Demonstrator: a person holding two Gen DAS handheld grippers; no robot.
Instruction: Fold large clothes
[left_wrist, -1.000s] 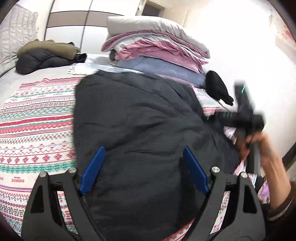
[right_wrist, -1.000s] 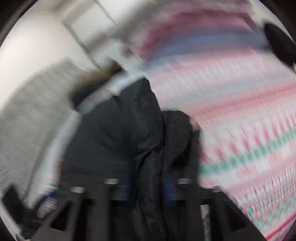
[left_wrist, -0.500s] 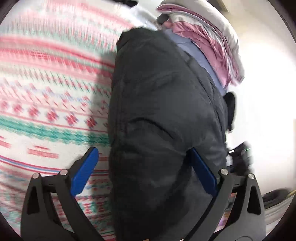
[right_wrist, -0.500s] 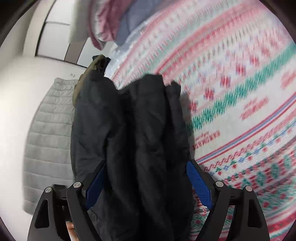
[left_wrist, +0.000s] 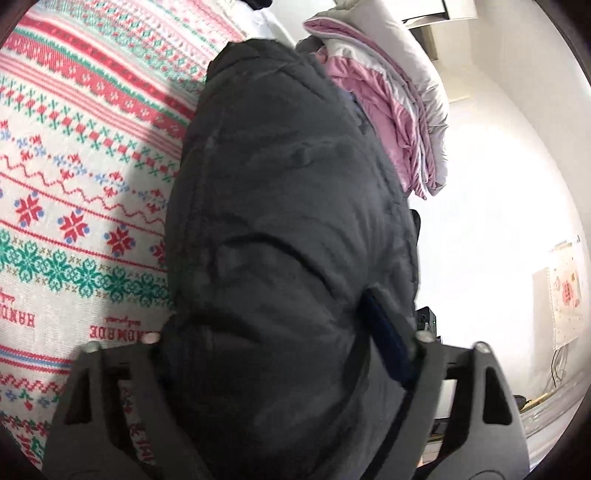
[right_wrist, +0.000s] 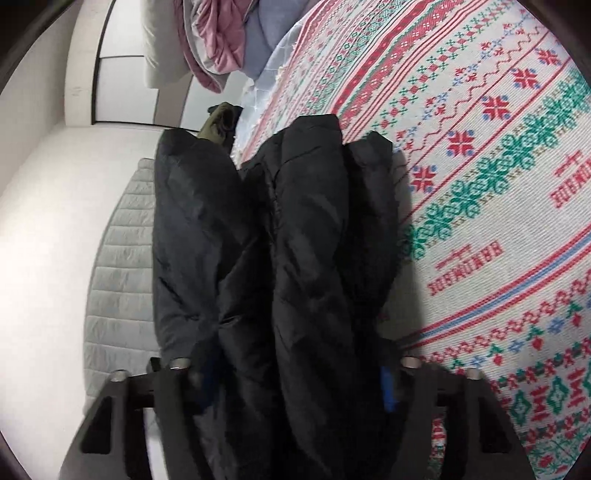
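A dark padded jacket (left_wrist: 280, 184) lies bunched lengthwise on a bedspread (left_wrist: 74, 166) knitted in red, green and white. My left gripper (left_wrist: 273, 306) straddles its near end with jaws closing. The fabric bulges over the left finger and hides it, and the right blue pad (left_wrist: 388, 339) digs into the cloth. In the right wrist view the same jacket (right_wrist: 306, 229) is gathered in thick folds. My right gripper (right_wrist: 291, 362) is closing on it too. Both blue pads (right_wrist: 386, 384) are half buried in the folds.
A pile of folded pink, grey and blue quilts (left_wrist: 399, 92) sits beyond the jacket, also in the right wrist view (right_wrist: 221, 44). An olive garment (right_wrist: 218, 122) lies past the jacket's far end. A grey quilted panel (right_wrist: 122, 240) runs along the bed's edge.
Both views have rolled and dropped closer to the bed. Both pairs of jaws went from wide around the jacket to pinching in on it, with fabric now covering the pads.
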